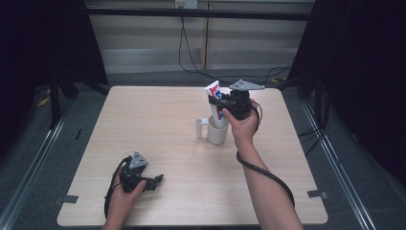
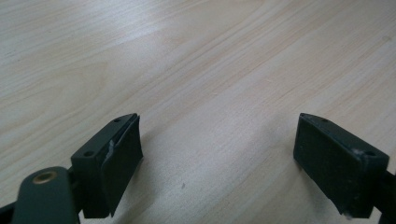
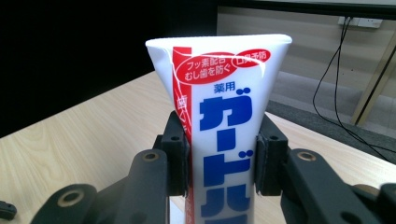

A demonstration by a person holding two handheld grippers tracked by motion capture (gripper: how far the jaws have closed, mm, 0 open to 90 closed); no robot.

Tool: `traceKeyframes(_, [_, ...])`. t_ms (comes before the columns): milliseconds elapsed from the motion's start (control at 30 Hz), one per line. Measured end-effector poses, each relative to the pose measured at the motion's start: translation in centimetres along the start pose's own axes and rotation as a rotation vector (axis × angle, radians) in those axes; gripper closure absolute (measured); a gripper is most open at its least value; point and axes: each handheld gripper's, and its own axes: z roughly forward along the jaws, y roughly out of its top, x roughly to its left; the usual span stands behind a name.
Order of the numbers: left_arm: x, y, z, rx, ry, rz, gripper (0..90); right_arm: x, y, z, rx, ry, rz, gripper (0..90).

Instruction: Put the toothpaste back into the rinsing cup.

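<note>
A white toothpaste tube point(image 1: 215, 98) with red and blue print stands upright, its lower end down in a white mug point(image 1: 216, 130) near the table's middle. My right gripper point(image 1: 223, 106) is shut on the tube from the right; in the right gripper view its pads press both sides of the tube point(image 3: 224, 121), whose flat crimped end points up. My left gripper point(image 1: 155, 181) lies low over the near left of the table, open. In the left gripper view its jaws stand wide apart over bare wood, with nothing between them.
The light wooden table point(image 1: 143, 124) has its far edge just behind the mug. A small white cylinder point(image 1: 199, 127) stands beside the mug's left. Cables point(image 1: 184, 48) hang along the back wall. Dark curtains stand at both sides.
</note>
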Motion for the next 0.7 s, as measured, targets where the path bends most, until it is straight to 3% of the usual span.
traceKeyframes(700, [0.0, 0.0, 0.0, 0.0, 0.0, 0.0, 15.0, -0.2, -3.2, -0.4, 0.06, -0.012, -0.012, 62.5])
